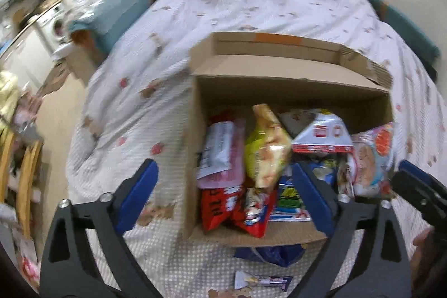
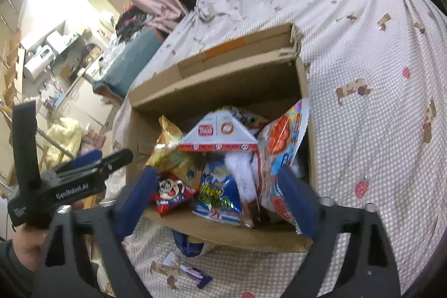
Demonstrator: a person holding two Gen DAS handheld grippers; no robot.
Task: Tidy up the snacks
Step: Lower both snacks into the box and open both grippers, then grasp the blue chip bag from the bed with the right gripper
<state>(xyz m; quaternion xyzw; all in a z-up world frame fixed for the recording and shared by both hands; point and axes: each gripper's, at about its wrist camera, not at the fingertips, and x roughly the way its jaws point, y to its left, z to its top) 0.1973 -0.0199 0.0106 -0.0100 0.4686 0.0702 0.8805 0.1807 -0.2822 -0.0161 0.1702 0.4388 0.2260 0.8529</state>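
Both tongs stand wide apart, gripping nothing. The left tongs point(image 1: 223, 200) hang tilted down over the near left wall of the cardboard box point(image 1: 293, 94); the right tongs point(image 2: 220, 200) over its near wall. Snack packets point(image 2: 218, 186) crowd the box. Outside the walls, bare bedspread point(image 2: 377, 102) lies open. A loose wrapper point(image 2: 190, 273) lies below the tongs.

You get soft, even indoor light; the brightest patch glares white in the room point(image 2: 56, 7) far left of your right gripper. Both fisheye views bend hard at the dark corners, and motion blur smears everything slightly
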